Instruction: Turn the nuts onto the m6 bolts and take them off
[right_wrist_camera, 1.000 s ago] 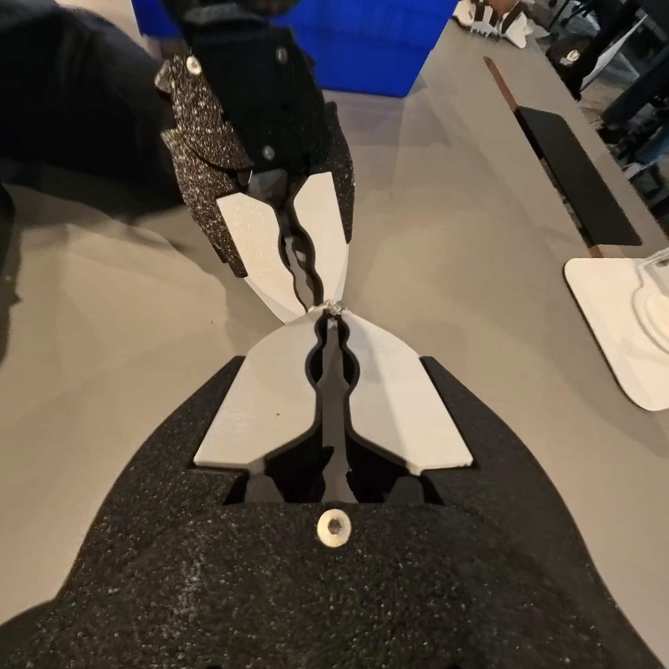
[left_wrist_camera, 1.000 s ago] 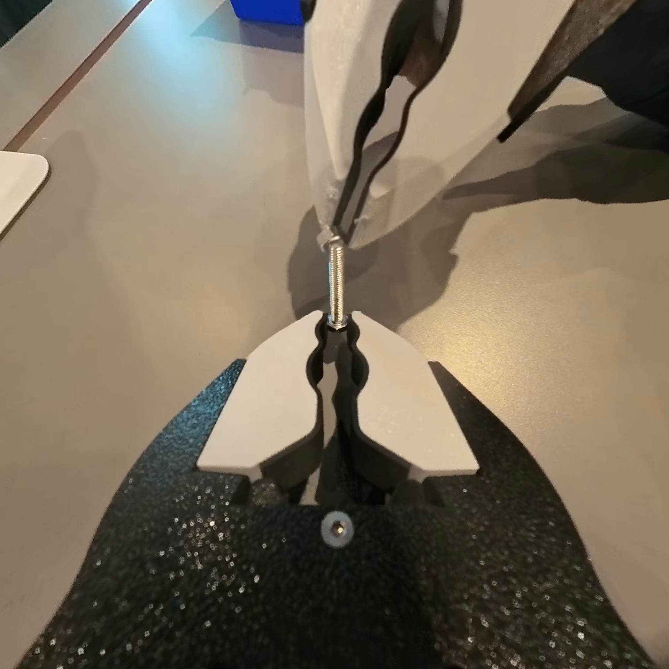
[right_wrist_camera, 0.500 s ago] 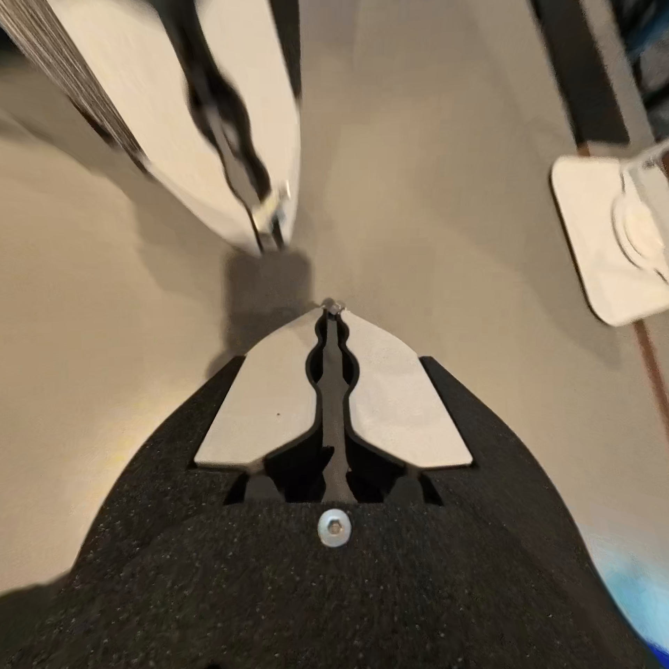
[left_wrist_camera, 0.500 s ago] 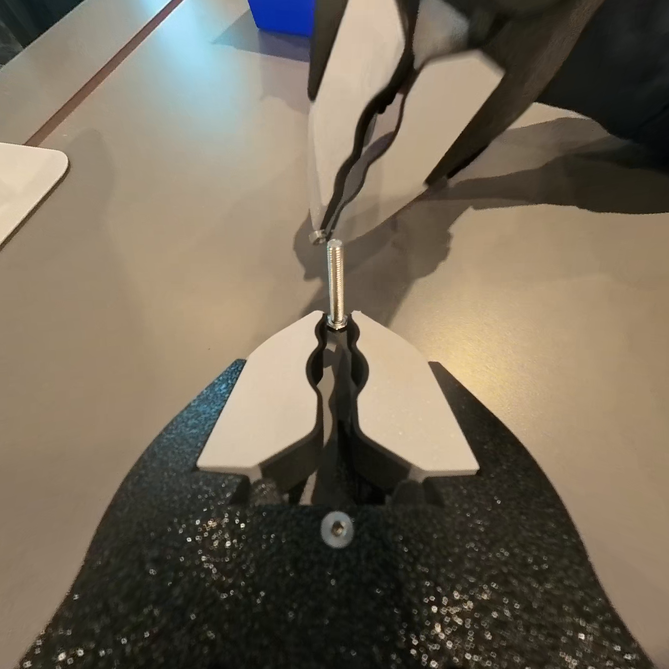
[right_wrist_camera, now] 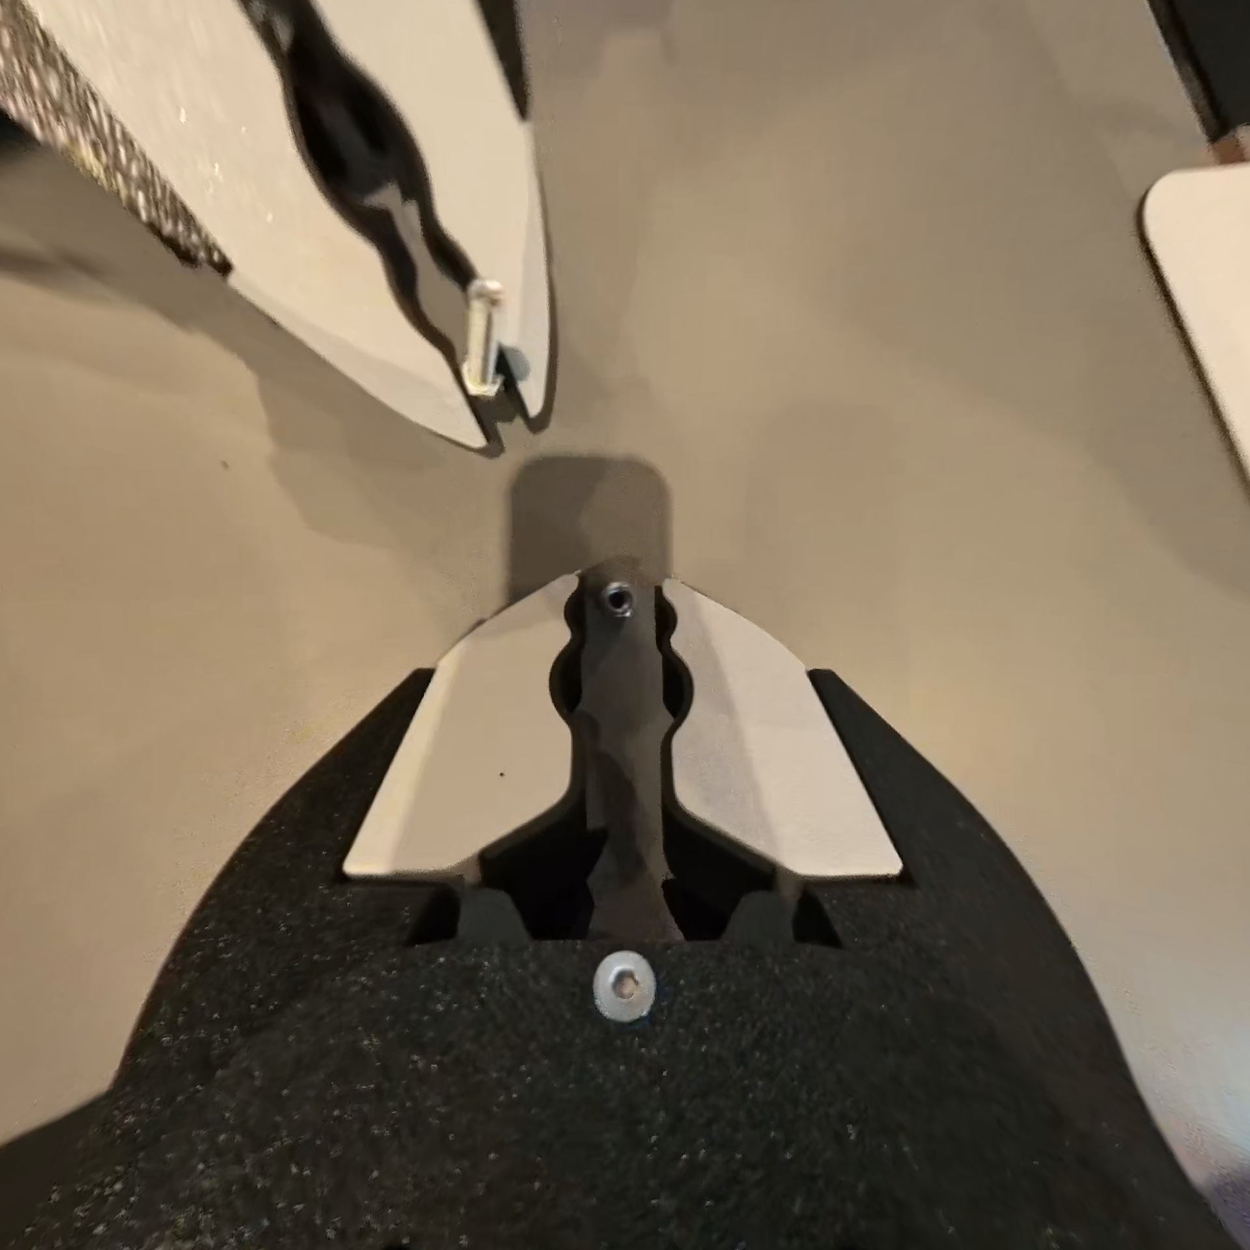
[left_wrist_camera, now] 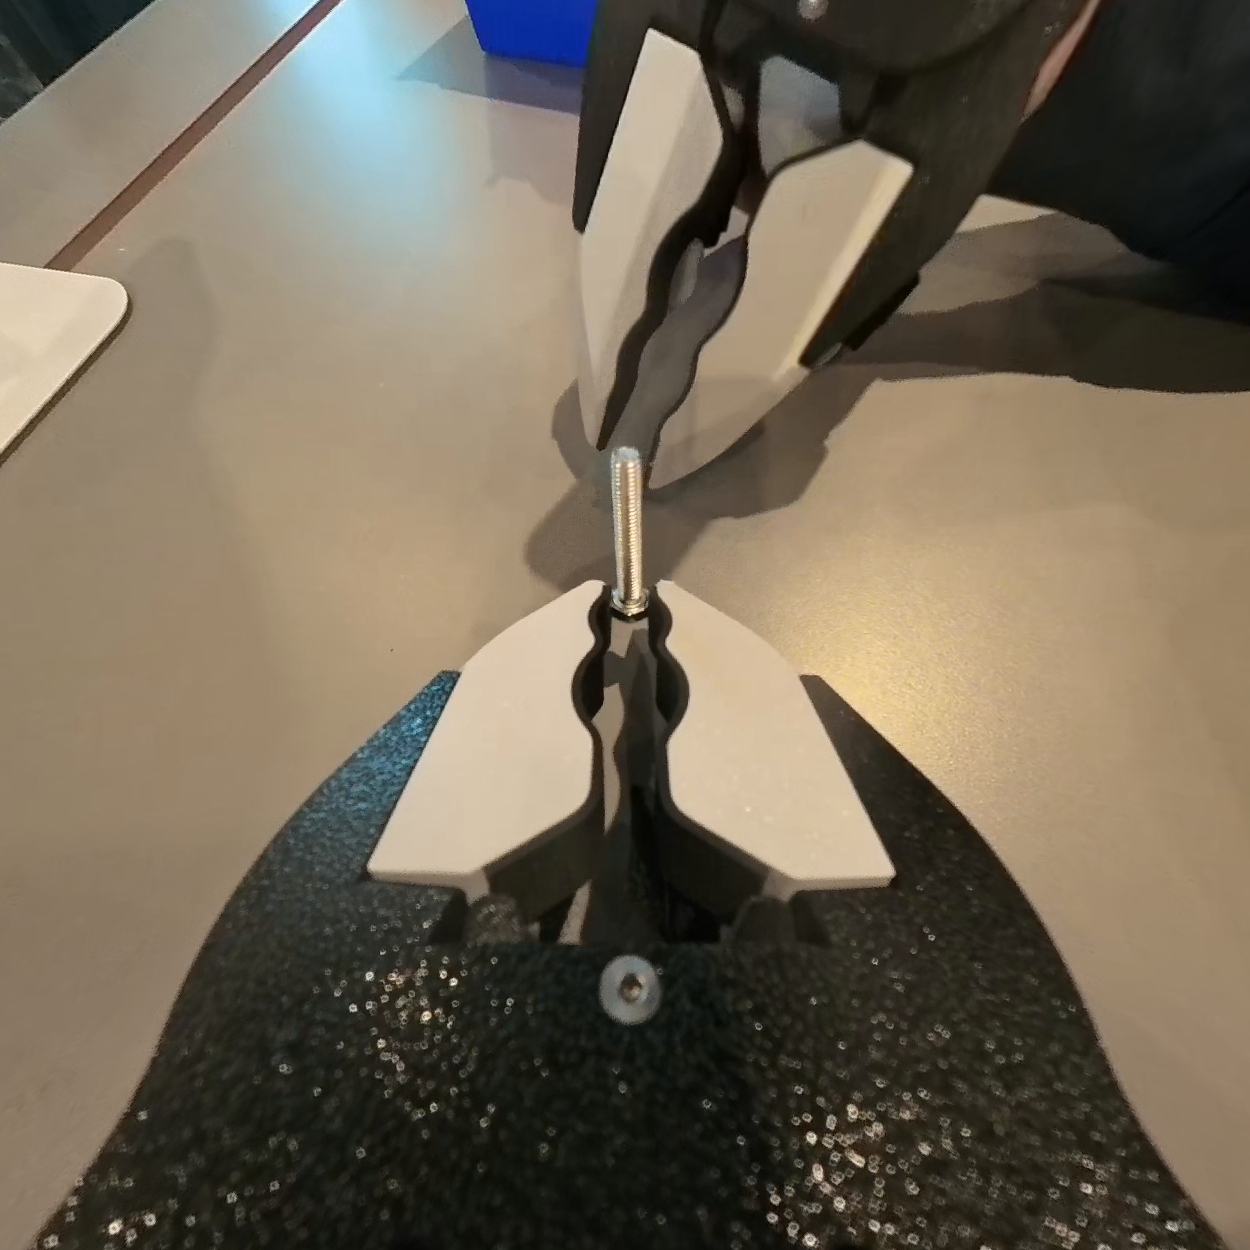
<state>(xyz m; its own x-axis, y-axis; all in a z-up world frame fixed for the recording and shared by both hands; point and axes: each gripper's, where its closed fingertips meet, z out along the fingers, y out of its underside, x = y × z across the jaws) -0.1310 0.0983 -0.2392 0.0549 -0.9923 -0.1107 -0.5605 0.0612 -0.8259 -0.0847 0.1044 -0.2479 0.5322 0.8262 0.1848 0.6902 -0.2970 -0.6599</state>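
Your left gripper (left_wrist_camera: 628,595): clamped on M6 bolt (left_wrist_camera: 626,527) head, thread exposed, 12 o'clock. Right gripper (right_wrist_camera: 619,588): parted; nut (right_wrist_camera: 617,599) lies loose between tips.

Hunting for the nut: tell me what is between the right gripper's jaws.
One nut, untouched between the right gripper's open jaws, apparently on the table; beneath it is hidden.

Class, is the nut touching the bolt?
Apart. The right wrist view shows table between the nut and the bolt held by the left hand-held gripper.

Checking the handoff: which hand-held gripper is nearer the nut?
Right. The right hand-held gripper has the nut between its open fingertips; the left hand-held gripper grips the bolt, apart.
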